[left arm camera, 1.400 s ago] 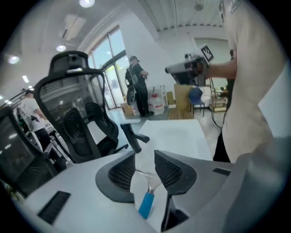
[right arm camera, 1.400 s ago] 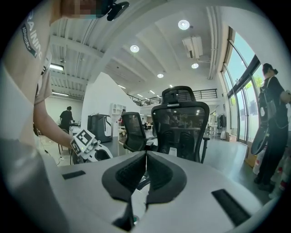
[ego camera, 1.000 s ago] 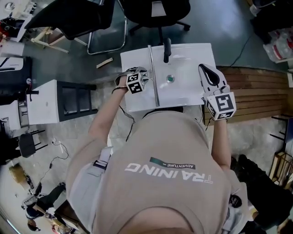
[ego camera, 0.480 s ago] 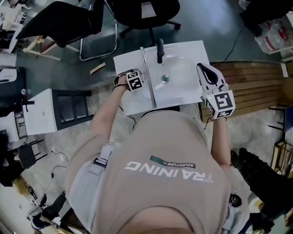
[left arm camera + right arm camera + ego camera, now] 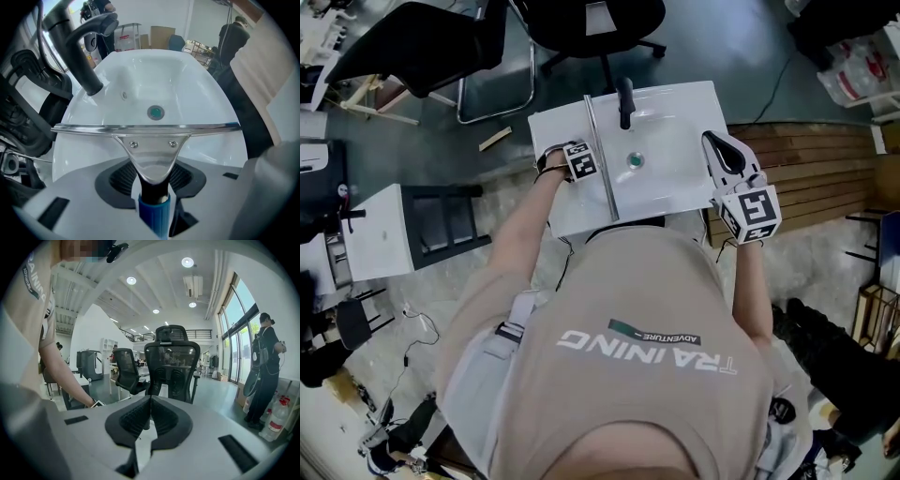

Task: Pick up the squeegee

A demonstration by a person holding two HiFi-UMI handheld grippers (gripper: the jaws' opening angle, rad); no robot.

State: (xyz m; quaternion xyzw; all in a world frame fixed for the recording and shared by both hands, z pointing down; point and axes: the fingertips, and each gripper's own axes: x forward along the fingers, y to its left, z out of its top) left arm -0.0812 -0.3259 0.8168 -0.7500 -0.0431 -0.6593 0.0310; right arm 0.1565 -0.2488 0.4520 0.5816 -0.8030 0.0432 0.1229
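The squeegee (image 5: pixel 602 159) has a long metal blade (image 5: pixel 145 127) and a blue handle (image 5: pixel 153 213). My left gripper (image 5: pixel 151 176) is shut on the handle's black neck and holds the blade level across the white sink (image 5: pixel 197 93). In the head view the left gripper (image 5: pixel 572 161) sits over the sink's left side, with the blade running front to back. My right gripper (image 5: pixel 729 155) is at the sink's right edge, shut with nothing in it. In the right gripper view its dark pads (image 5: pixel 161 418) meet and point out into the room.
A black faucet (image 5: pixel 77 51) stands at the back of the basin, above a green drain (image 5: pixel 155 112). Black office chairs (image 5: pixel 171 364) stand beyond the sink. Wooden planks (image 5: pixel 825 178) lie to the right, a white cabinet (image 5: pixel 384 234) to the left. A person (image 5: pixel 265 366) stands near the windows.
The head view has shifted a little. My left gripper keeps its hold on the squeegee over the sink's left side. The right gripper stays shut at the right edge.
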